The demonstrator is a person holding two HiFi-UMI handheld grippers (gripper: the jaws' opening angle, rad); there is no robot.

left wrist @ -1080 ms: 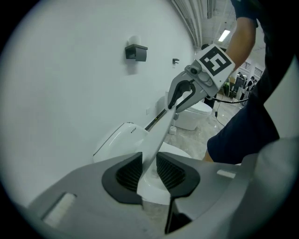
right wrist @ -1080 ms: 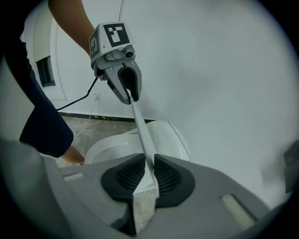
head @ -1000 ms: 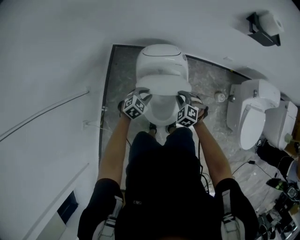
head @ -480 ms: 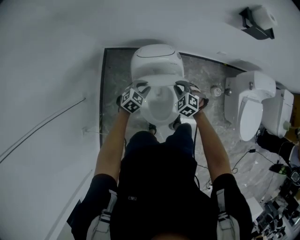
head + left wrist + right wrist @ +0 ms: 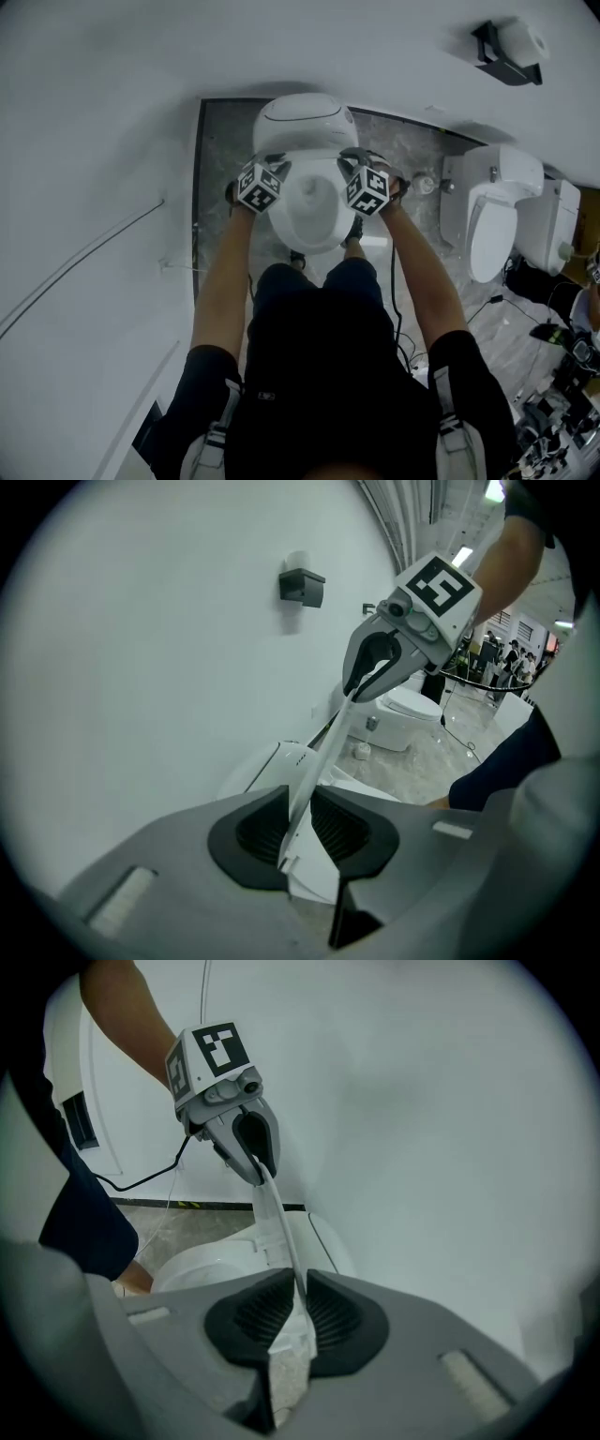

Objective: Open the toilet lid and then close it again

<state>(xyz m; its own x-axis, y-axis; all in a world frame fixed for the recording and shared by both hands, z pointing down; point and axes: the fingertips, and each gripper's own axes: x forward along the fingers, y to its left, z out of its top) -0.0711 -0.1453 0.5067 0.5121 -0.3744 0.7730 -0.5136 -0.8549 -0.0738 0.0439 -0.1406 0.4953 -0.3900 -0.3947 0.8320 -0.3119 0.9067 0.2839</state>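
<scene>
- White walls (image 5: 94, 103) close in a bathroom display with a grey marbled floor (image 5: 417, 159). A second toilet (image 5: 492, 225) stands well apart at the right, and a paper holder (image 5: 511, 42) hangs on the wall above it.
- Against the wall stands the toilet (image 5: 300, 120), its bowl (image 5: 309, 211) open to the head view.
- Its lid (image 5: 277, 1232) is raised off the bowl and tilted steeply. It spans the gap between the two grippers and shows edge-on in both gripper views.
- It looks like a thin, rigid plastic shell: probably light, smooth enough to slip, and hinged at the back.
- The side rims towards the free front end look like the best hold, since that gives leverage away from the hinge. Both sides should follow the hinge's arc together so the shell is not twisted.
- The left gripper (image 5: 296, 834) has its jaws drawn narrow; they have just been closing, and the ribbed pads press on the lid's left rim.
- The right gripper (image 5: 287, 1321) has also just been closing, and pinches the opposite rim between its pads.
</scene>
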